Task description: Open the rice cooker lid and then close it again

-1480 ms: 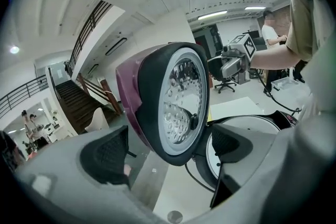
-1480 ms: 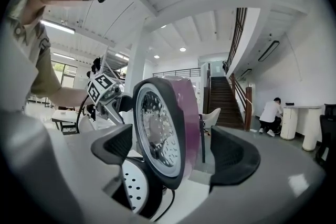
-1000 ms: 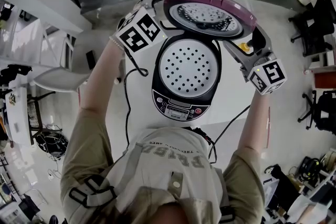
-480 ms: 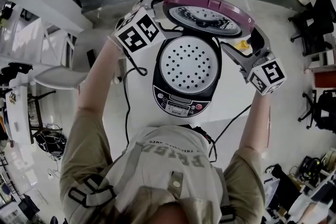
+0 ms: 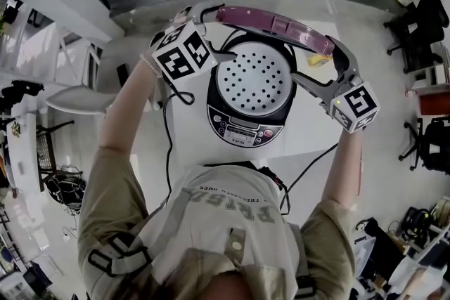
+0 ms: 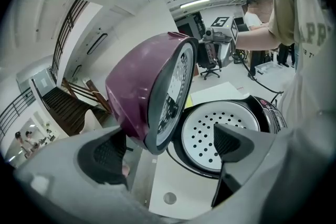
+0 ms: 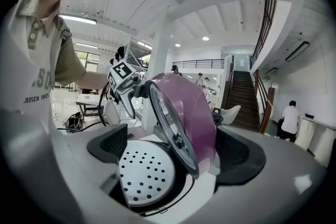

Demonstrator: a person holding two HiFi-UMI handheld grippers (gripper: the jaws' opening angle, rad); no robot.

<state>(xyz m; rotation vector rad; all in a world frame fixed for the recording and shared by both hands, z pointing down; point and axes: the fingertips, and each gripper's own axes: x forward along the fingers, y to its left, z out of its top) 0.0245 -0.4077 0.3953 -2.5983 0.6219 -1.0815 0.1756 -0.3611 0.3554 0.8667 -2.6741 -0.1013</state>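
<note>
As lid (image 5: 274, 24) stands open, tray (image 5: 253, 77) fills cooker (image 5: 242, 130)

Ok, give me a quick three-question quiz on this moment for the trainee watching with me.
1. True or false: the purple lid is fully shut.
2. Inside the open rice cooker you see: A) perforated white tray B) cooked rice C) water
3. What stands between the jaws of the left gripper?
Key: 1 false, it stands raised. 2 A. 3 the purple lid's edge; the jaws are apart, not clamped on it.
</note>
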